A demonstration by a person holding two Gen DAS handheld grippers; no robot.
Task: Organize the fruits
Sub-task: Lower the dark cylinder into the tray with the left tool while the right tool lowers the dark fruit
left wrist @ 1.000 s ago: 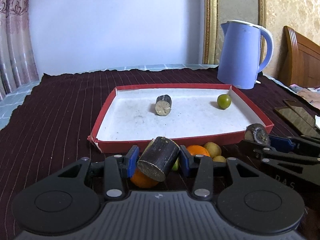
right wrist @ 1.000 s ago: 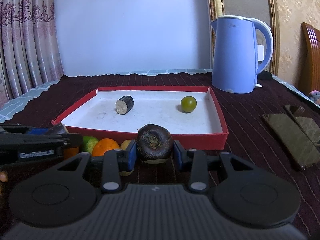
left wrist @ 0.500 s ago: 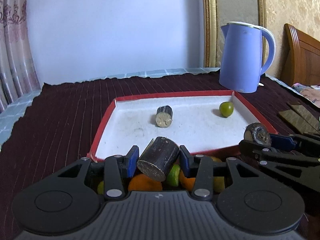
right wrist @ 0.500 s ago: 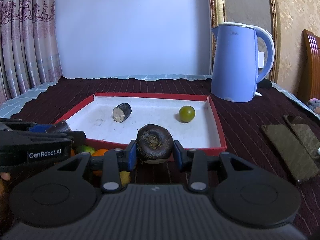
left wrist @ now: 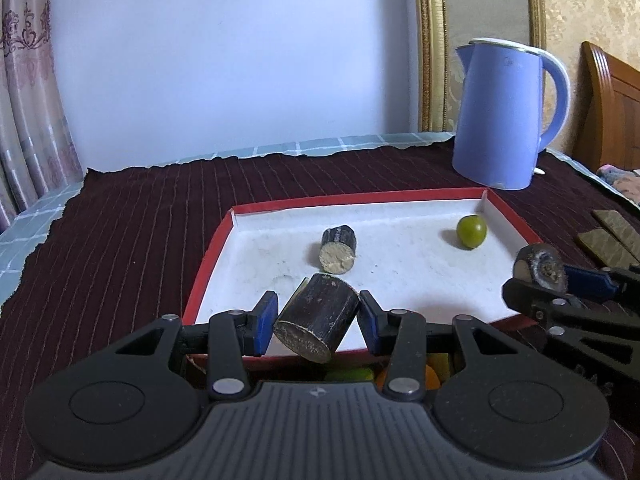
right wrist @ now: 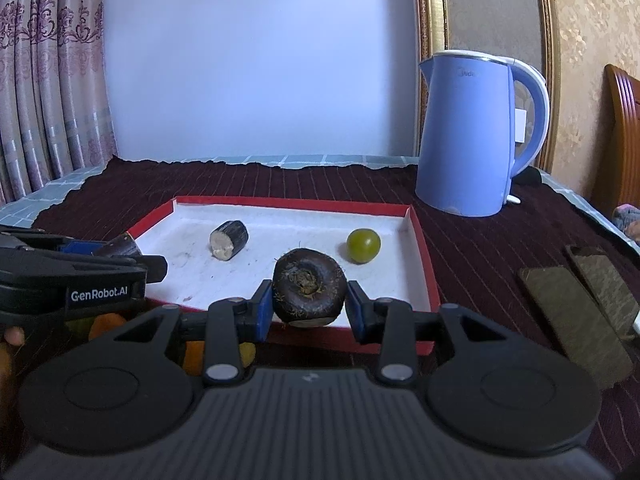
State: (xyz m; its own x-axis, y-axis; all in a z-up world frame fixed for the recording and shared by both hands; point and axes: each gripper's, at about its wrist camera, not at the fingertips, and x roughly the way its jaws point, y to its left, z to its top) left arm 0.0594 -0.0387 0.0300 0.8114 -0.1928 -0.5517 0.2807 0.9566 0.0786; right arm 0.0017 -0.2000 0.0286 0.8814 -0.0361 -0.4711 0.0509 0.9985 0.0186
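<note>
Hovering at the near rim of the shallow red cardboard tray with the white floor (left wrist: 208, 264), both pairs of tongs are loaded. The left tongs (left wrist: 318, 322) are clamped on a short dark cylinder of sugarcane with a pale cut end (left wrist: 318, 322), which sits lower centre in the left view. Its long axis is tilted, cut face down toward the camera and the far end pointing up into the tray. The right tongs (right wrist: 308, 308) grip a round dark-brown water chestnut with a hairy crown (right wrist: 308, 282), crown facing the lens, low centre in the right view.

What the drop turns on, I'd say, is this: a matching dark sugarcane piece (left wrist: 338, 246) lies on the tray floor straight ahead of the left tongs, just above them in the frame, its pale end toward us. The left hand is plainly the nearer one to it. A small green round fruit (right wrist: 363, 245) sits up and right of the right tongs, near the tray's right wall.

Orange and green fruits (right wrist: 194, 354) peek out low in frame, on the dark red striped cloth surface (left wrist: 120, 240) before the tray. A blue electric kettle (right wrist: 476, 132) stands upper right, well clear.
</note>
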